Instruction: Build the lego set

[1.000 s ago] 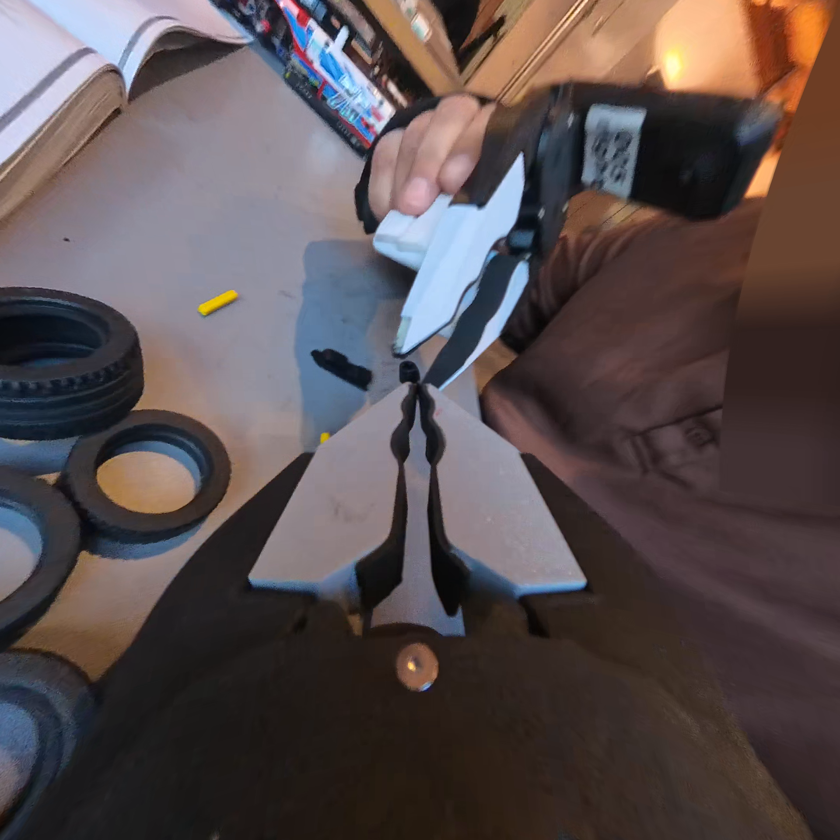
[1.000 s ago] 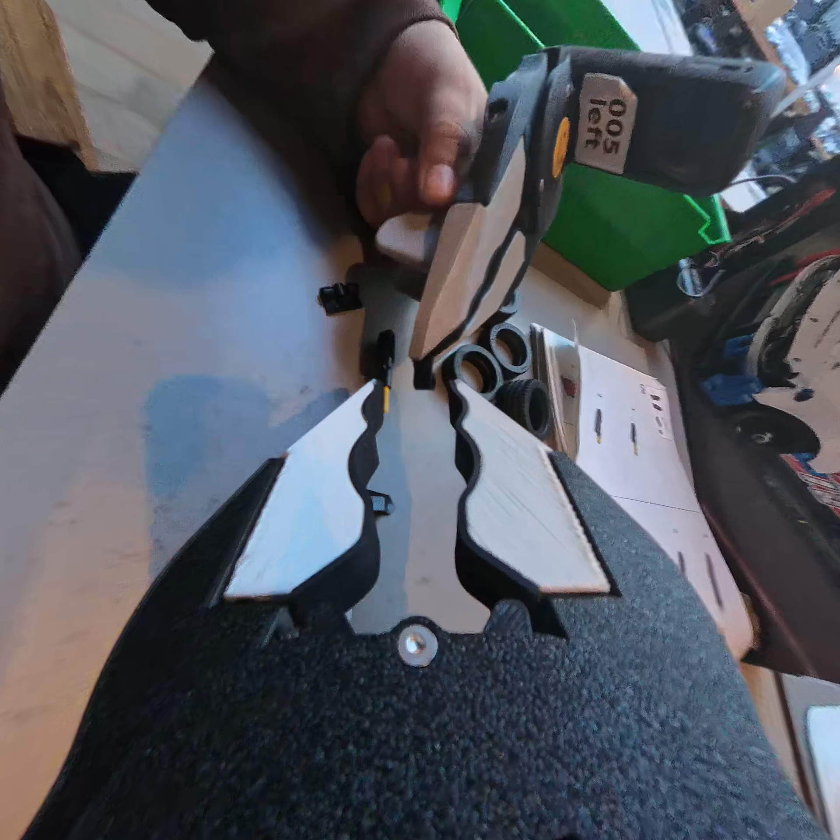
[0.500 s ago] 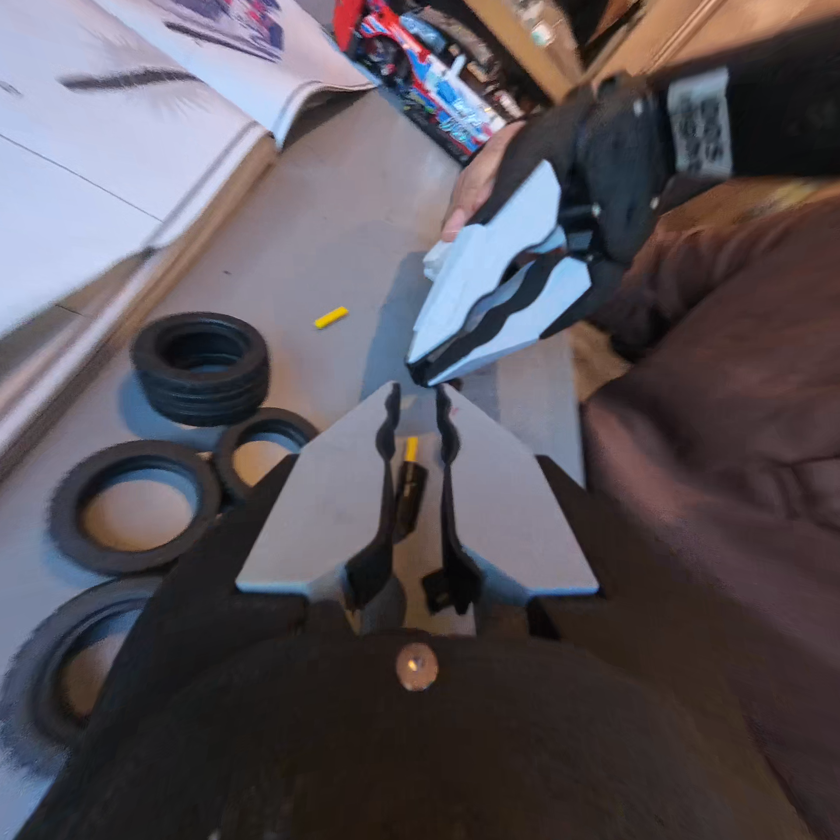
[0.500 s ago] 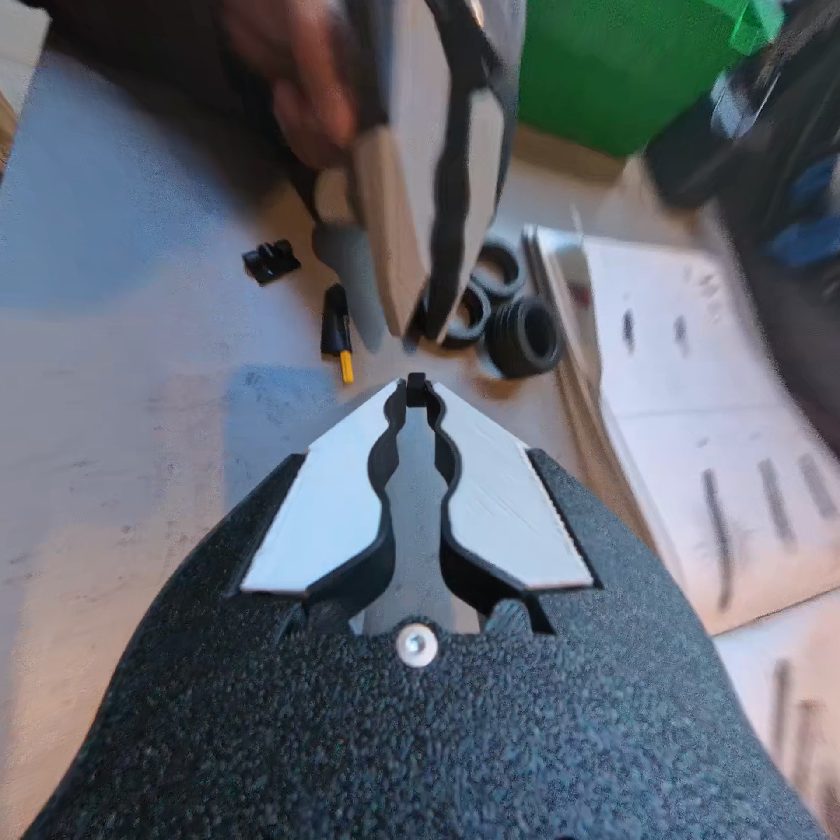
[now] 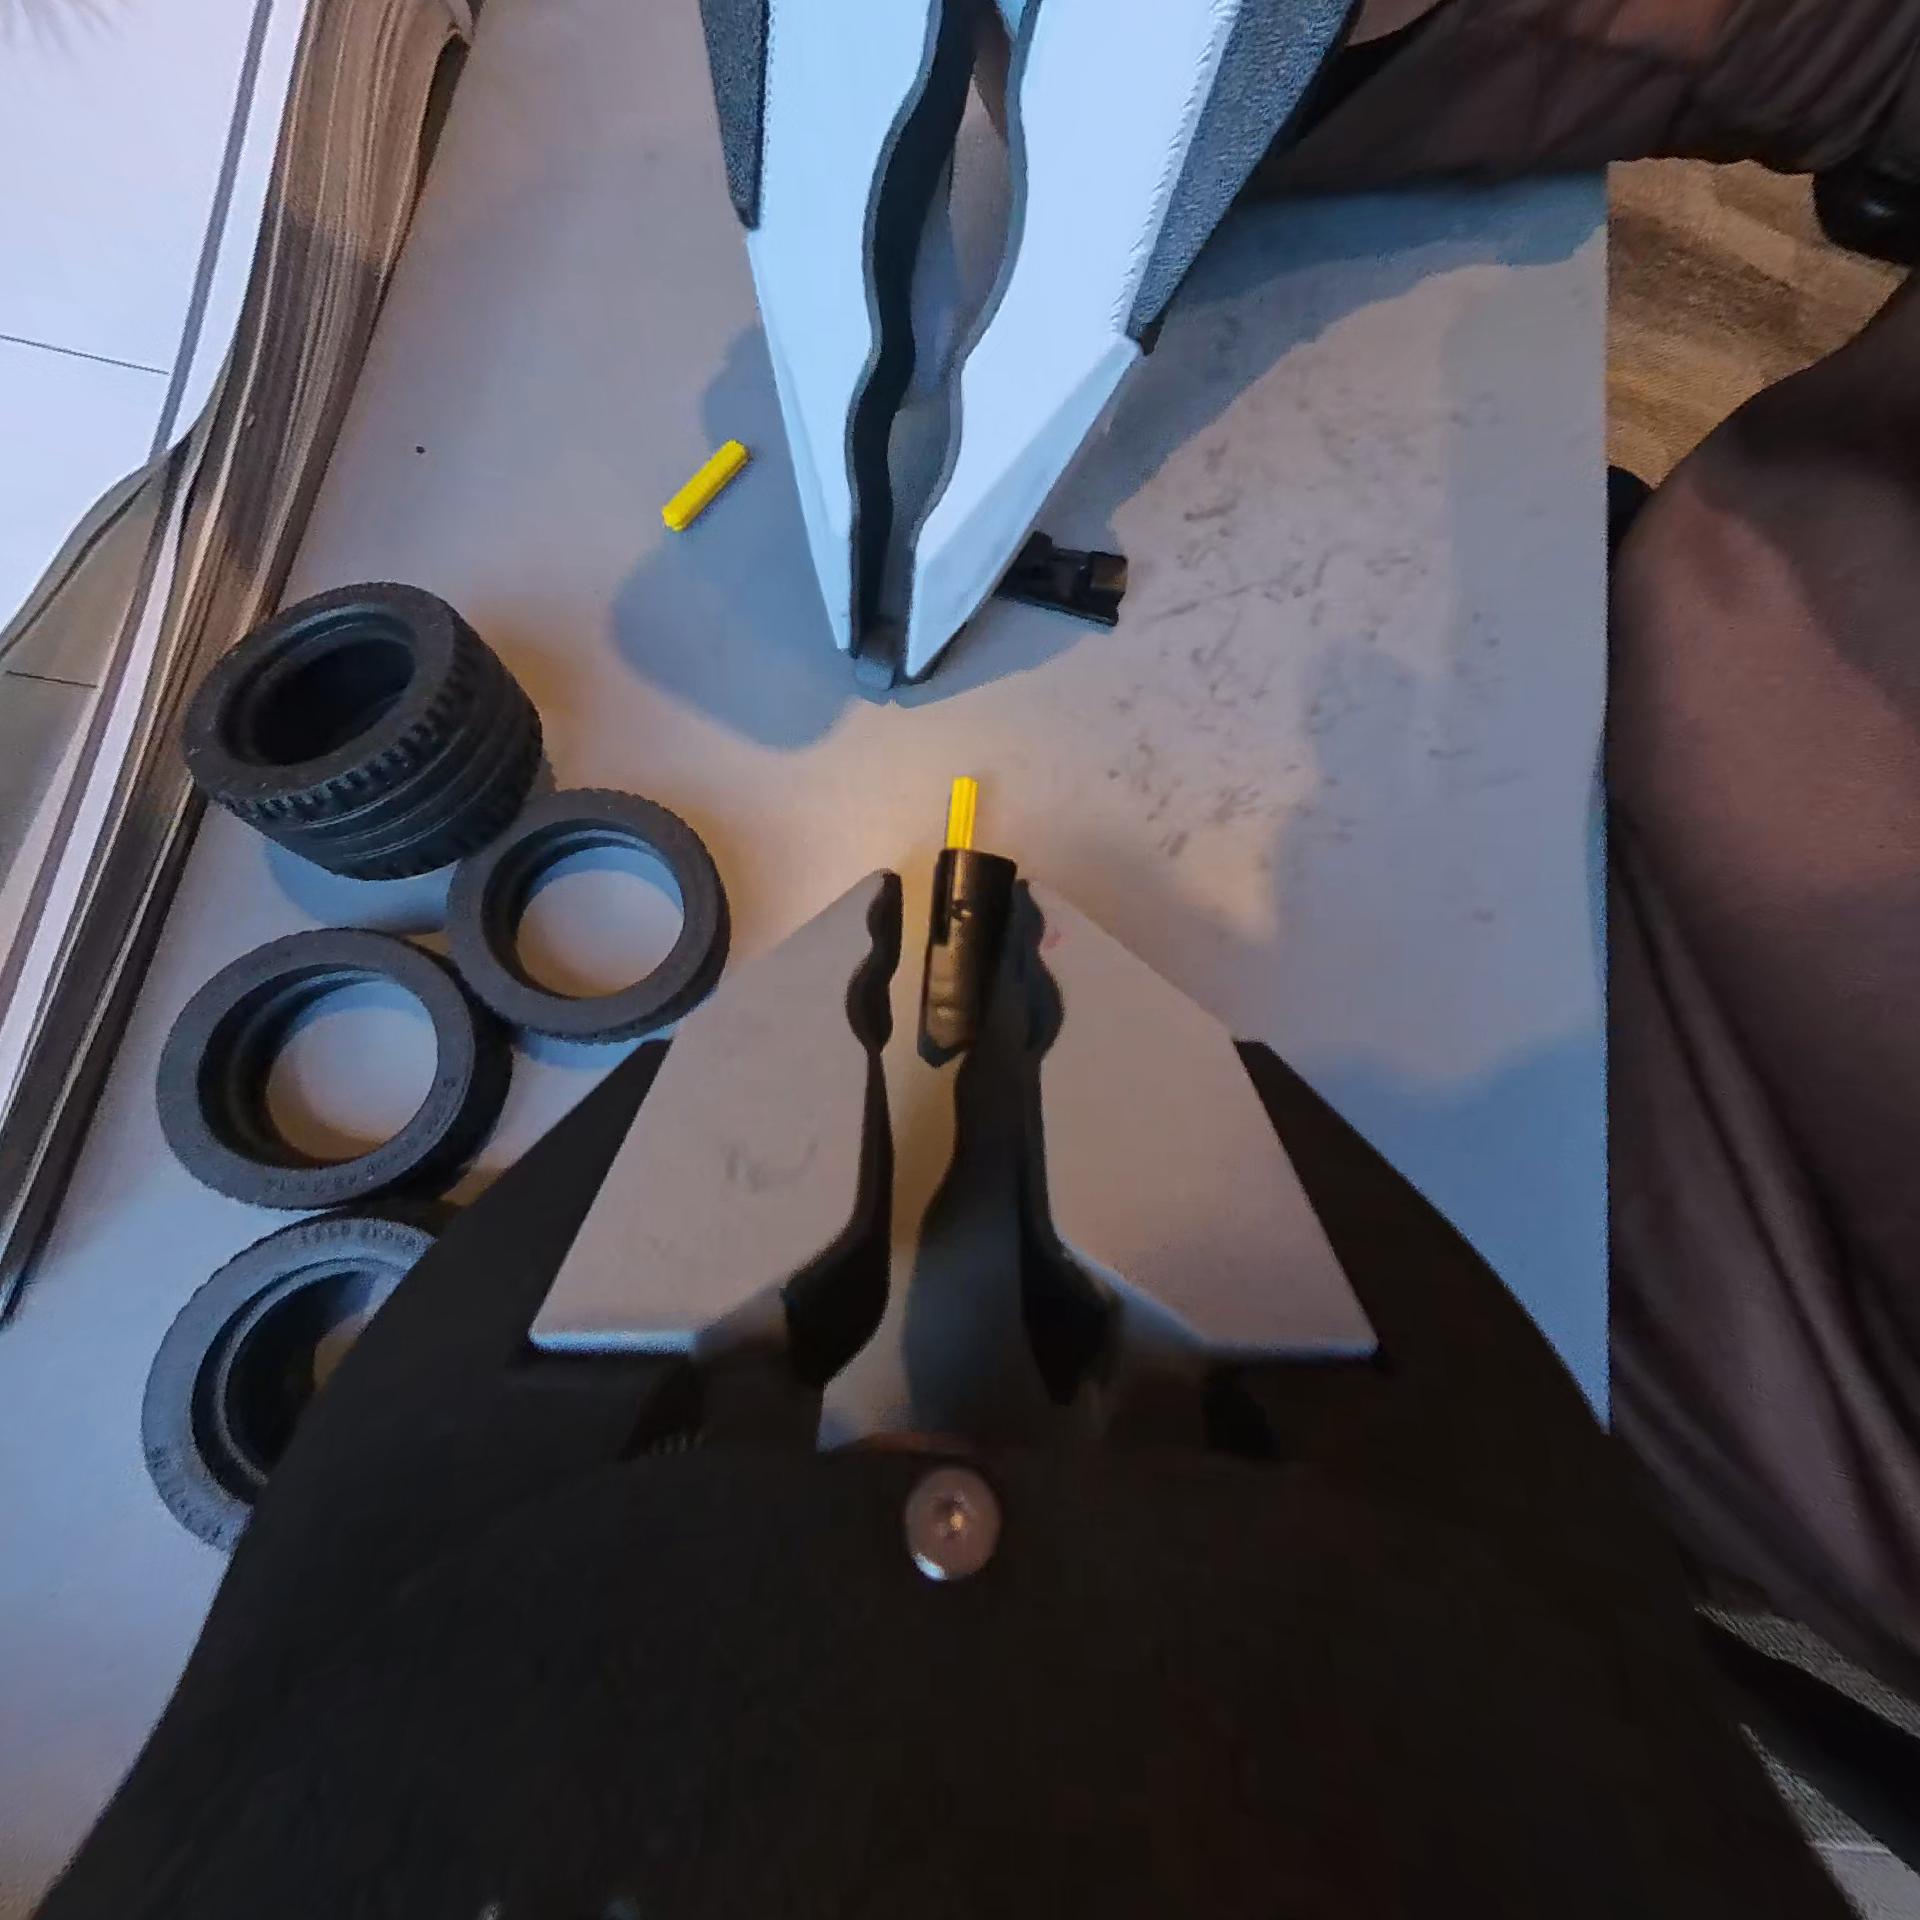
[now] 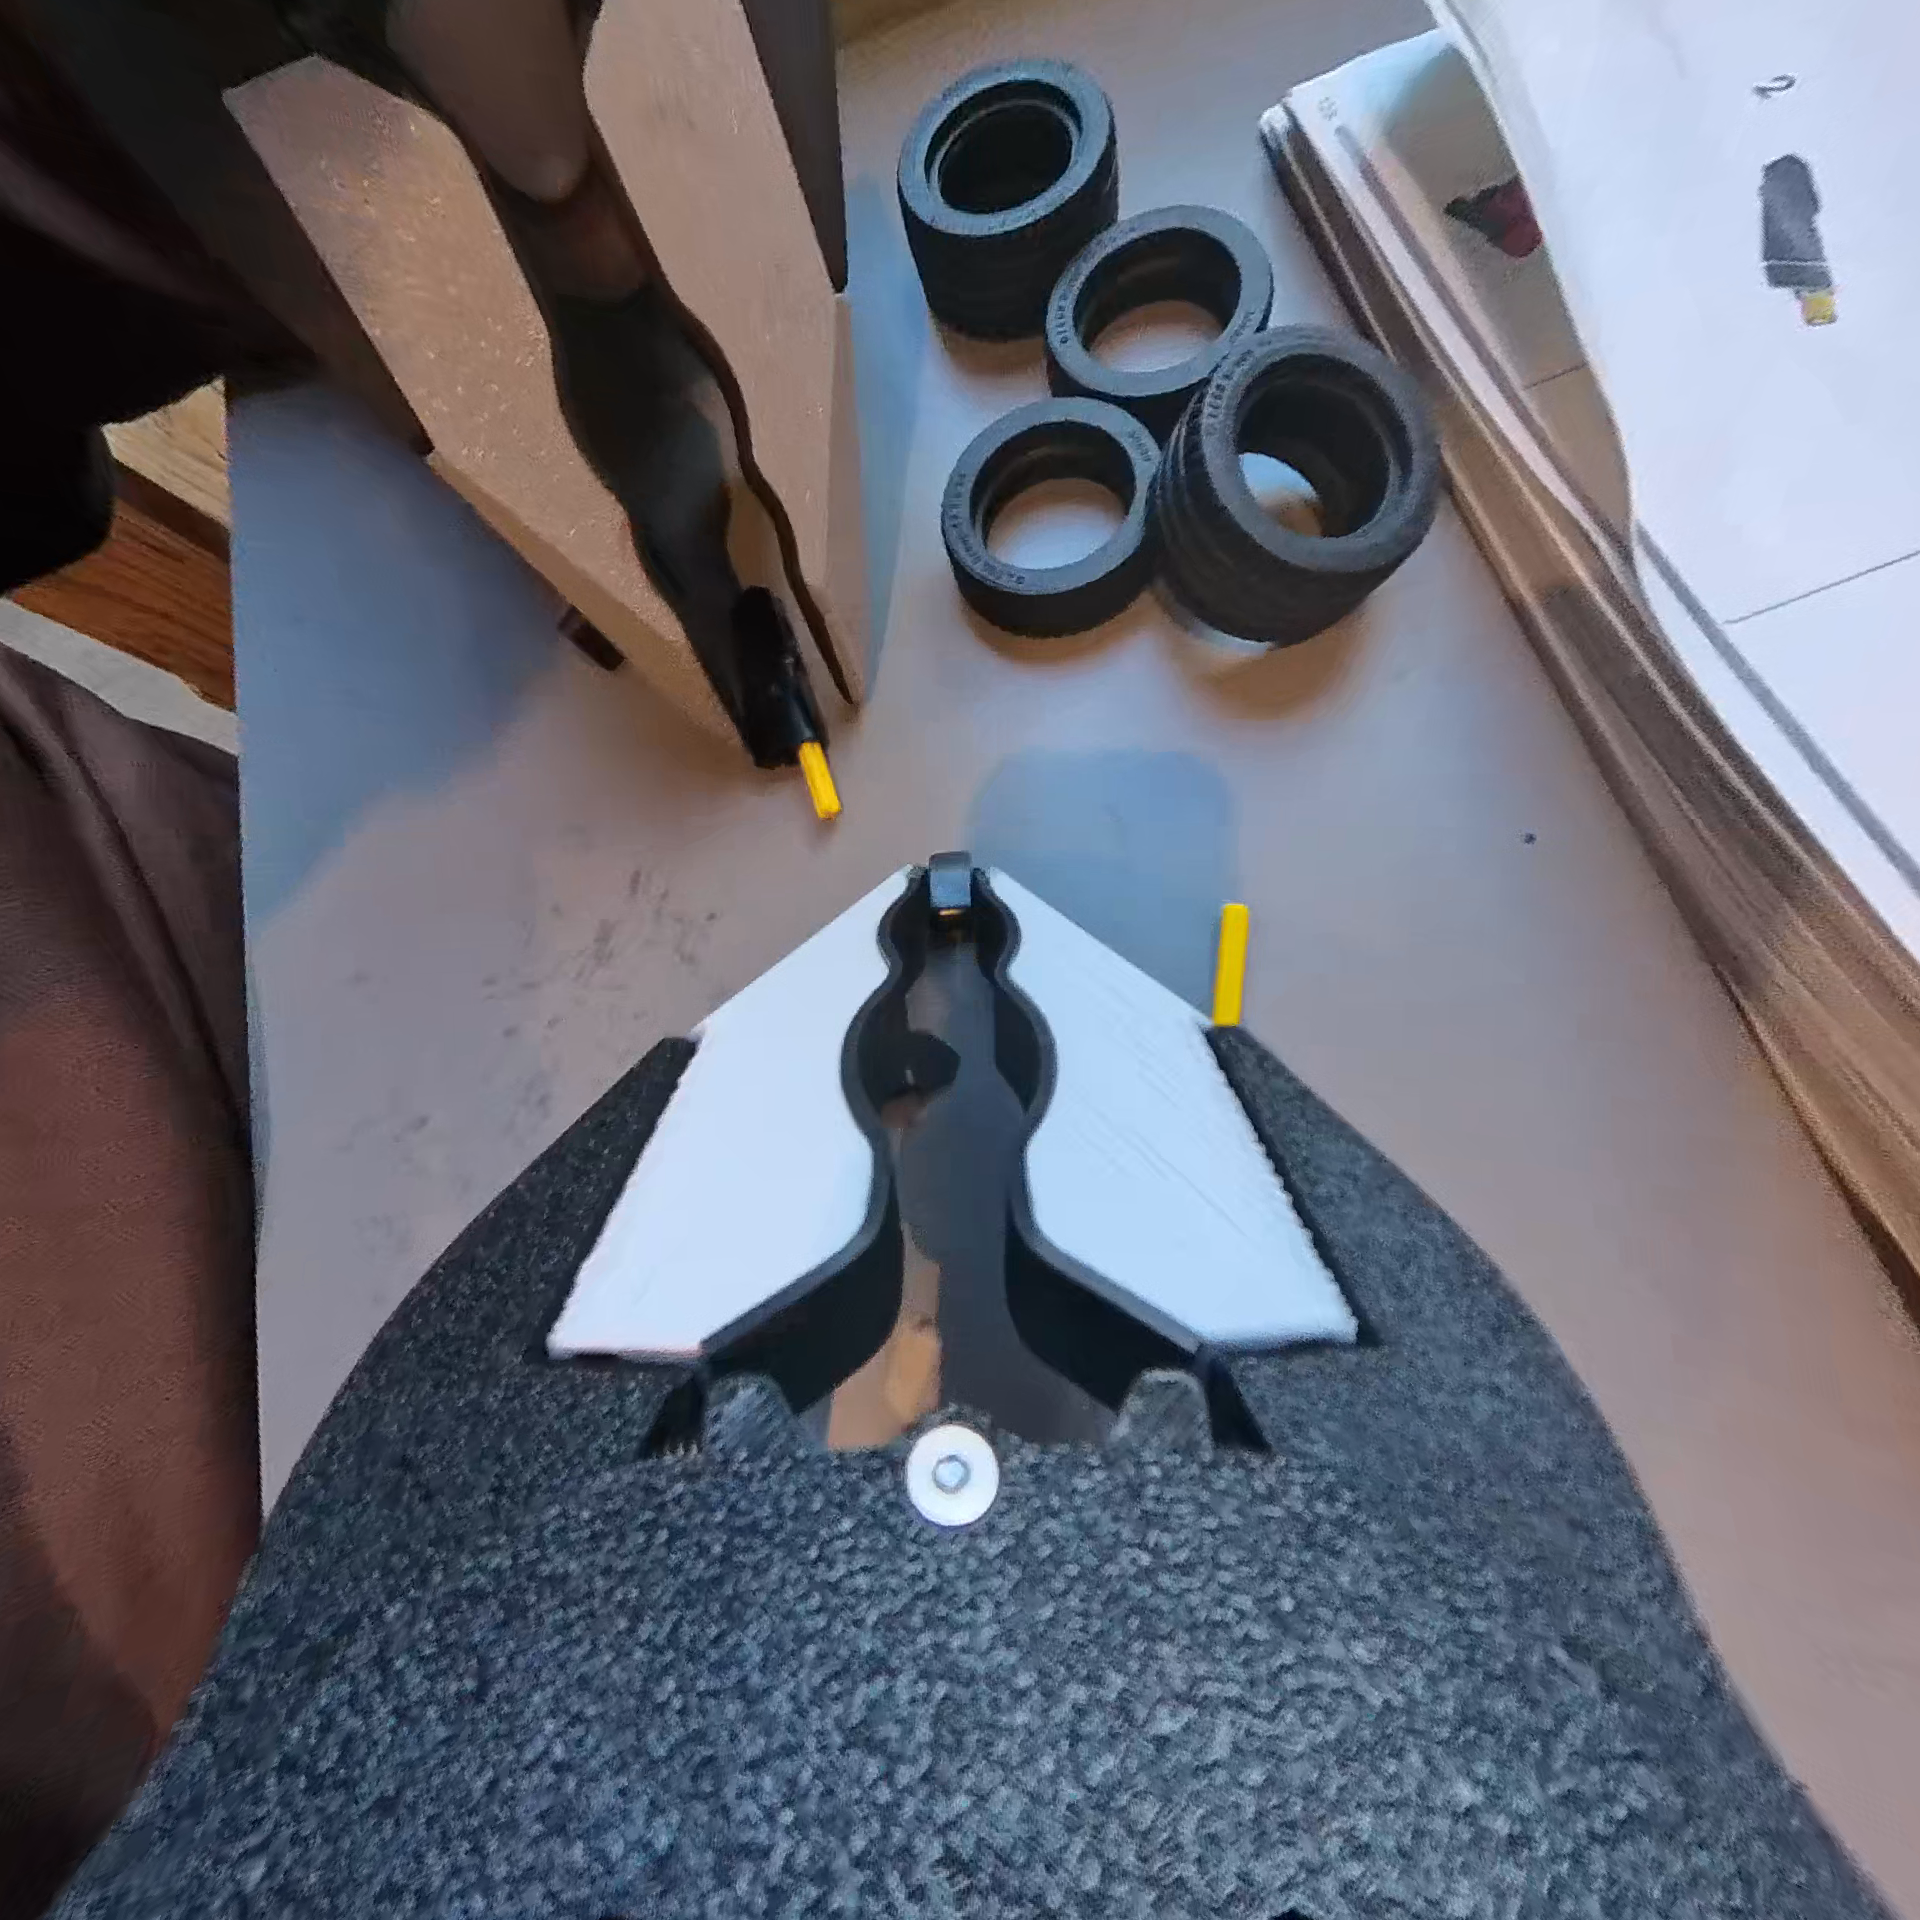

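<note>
While the left gripper (image 5: 951, 883) sat low over the grey table (image 5: 1351, 727), its fingers were slightly apart around a black connector with a yellow axle (image 5: 961, 935) poking out front; whether they actually pinched it, I couldn't tell. Facing it, the right gripper (image 6: 951, 878) was clamped on a small black piece (image 6: 949, 883). Four black tyres (image 5: 364, 727) and a loose yellow axle (image 5: 707, 485) lay nearby, beside the instruction booklet (image 6: 1714, 416).

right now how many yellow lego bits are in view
2. One yellow pin lies loose by the right gripper; one yellow stub sticks out of the black piece between the left gripper's jaws. More may be hidden.
</note>
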Available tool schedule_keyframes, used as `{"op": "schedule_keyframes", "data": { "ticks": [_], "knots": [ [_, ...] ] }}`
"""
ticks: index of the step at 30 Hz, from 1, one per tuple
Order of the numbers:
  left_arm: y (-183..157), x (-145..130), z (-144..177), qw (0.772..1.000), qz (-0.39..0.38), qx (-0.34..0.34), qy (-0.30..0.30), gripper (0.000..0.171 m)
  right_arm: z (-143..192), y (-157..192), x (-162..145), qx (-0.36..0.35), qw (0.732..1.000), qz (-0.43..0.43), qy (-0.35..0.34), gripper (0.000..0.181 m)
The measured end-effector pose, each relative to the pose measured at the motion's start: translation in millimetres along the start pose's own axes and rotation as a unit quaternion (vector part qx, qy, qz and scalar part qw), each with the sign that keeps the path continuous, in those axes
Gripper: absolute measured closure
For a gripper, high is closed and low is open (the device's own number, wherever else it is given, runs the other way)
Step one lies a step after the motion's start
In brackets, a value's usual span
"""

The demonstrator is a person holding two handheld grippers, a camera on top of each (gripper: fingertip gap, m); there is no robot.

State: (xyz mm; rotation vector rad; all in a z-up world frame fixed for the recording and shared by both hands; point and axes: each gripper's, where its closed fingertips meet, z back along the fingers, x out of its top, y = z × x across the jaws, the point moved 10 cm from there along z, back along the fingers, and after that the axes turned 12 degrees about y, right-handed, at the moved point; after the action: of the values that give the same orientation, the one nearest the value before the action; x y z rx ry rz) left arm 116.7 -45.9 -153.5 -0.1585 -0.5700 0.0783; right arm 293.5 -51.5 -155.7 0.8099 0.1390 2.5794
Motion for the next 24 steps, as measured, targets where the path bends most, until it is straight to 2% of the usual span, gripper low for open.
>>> {"op": "schedule_keyframes", "data": {
  "ticks": [8, 13, 20, 24],
  "knots": [
    [-1.1, -1.7, 2.4, 1.000, -0.003, -0.001, 0.005, 0.147, 5.5, -2.7, -4.7, 0.002, 1.000, 0.021, 0.008, 0.168],
    [-0.2, -1.8, 2.1, 1.000, -0.004, 0.011, 0.006, 0.155, 5.1, -0.6, -4.5, 0.022, 0.999, 0.029, 0.006, 0.169],
    [-0.3, -1.0, 1.2, 1.000, -0.005, 0.010, 0.003, 0.156, 3.5, -1.7, -2.8, 0.005, 0.999, 0.038, 0.005, 0.167],
    [-0.1, -1.3, 1.3, 1.000, -0.012, 0.020, 0.005, 0.160, 5.7, -4.5, -4.9, -0.030, 0.998, 0.061, 0.012, 0.172]
  ]
}}
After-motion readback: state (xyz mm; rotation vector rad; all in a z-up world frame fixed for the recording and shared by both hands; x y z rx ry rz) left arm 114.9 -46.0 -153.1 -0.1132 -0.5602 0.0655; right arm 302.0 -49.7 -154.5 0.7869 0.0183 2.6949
